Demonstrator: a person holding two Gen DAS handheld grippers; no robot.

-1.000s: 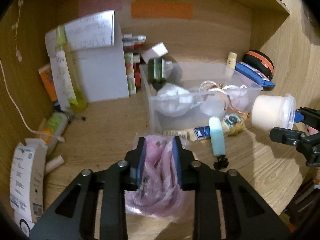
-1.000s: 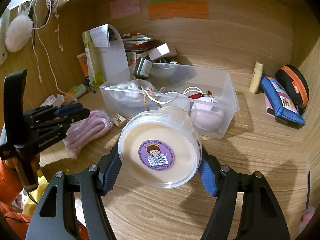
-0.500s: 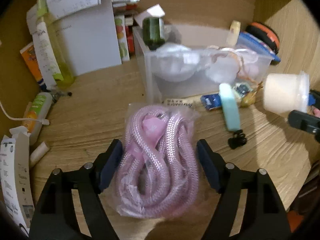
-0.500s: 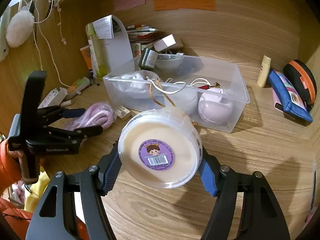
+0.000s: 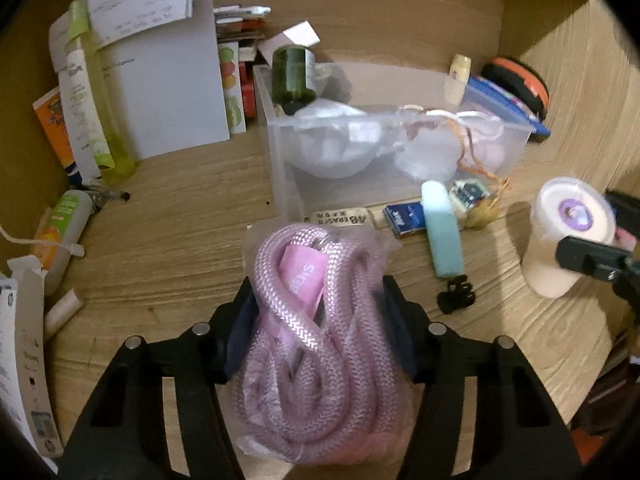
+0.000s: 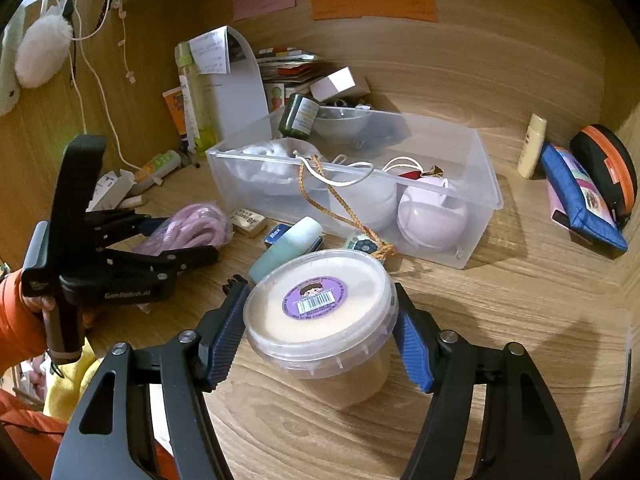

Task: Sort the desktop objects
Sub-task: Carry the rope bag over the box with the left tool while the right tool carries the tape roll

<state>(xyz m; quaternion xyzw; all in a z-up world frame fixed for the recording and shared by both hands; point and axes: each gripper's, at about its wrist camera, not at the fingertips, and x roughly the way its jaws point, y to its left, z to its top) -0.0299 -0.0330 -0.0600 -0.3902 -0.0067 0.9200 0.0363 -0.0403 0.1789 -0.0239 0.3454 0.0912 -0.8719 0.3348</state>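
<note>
The rope (image 5: pixel 320 344), a pink braided coil sealed in a thin plastic bag, is held on the desk (image 5: pixel 172 220) in front of the bin (image 6: pixel 476 184), between the fingers of the left gripper (image 5: pixel 320 340). The jaws look closed against the bag's sides, though how hard they're pressing can't quite be told. It's probably light and squishy, so it'll deform rather than resist, and that film is likely slippery. A grip across the middle of the coil, where it's thickest, seems the safest bet; pinching only loose bag would likely let the rope slide out.

The tub (image 6: pixel 320 320) is clamped by the right gripper (image 6: pixel 320 328) just below its lid rim, upright, and appears to sit on the desk. It's a stiff plastic pot filled with something cream-coloured, so probably heavier than the rope. The smooth round wall could rotate or slip between the pads, so a hold under the rim ledge makes sense.
</note>
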